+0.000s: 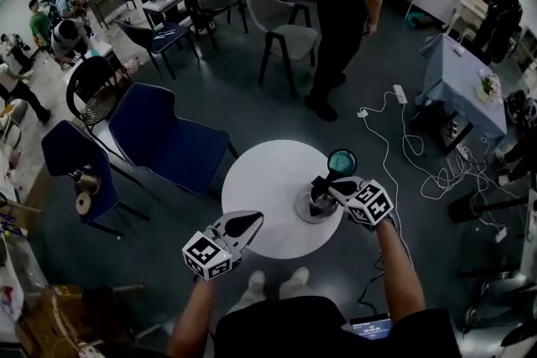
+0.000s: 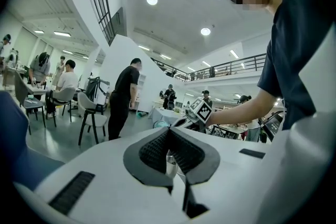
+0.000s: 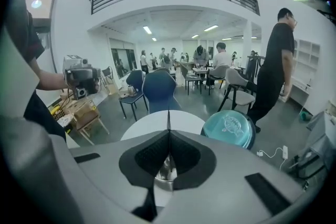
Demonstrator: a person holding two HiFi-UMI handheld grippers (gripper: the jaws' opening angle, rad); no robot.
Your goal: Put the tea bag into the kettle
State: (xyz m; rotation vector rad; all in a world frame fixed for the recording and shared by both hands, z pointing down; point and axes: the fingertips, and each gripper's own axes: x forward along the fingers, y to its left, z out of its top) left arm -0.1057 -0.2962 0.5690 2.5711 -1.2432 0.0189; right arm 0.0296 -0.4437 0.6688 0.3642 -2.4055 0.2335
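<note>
A steel kettle (image 1: 312, 206) stands on the round white table (image 1: 260, 180), with its teal lid (image 1: 341, 163) tipped up and open. My right gripper (image 1: 322, 184) hangs just over the kettle's mouth, jaws shut. In the right gripper view a thin dark sliver sticks out past the shut tips (image 3: 168, 131). A fine thread hangs below them toward the shiny kettle (image 3: 164, 171); this looks like the tea bag's tag and string. The bag itself is hidden. The teal lid (image 3: 229, 129) stands just right of the jaws. My left gripper (image 1: 252, 220) hovers shut and empty over the table's near left part.
A blue chair (image 1: 172, 138) stands left of the table, grey chairs (image 1: 285, 33) further back. A person in black (image 1: 348, 4) stands beyond the table. White cables (image 1: 403, 138) lie on the floor at right. People sit at desks (image 1: 168, 0) at the far left.
</note>
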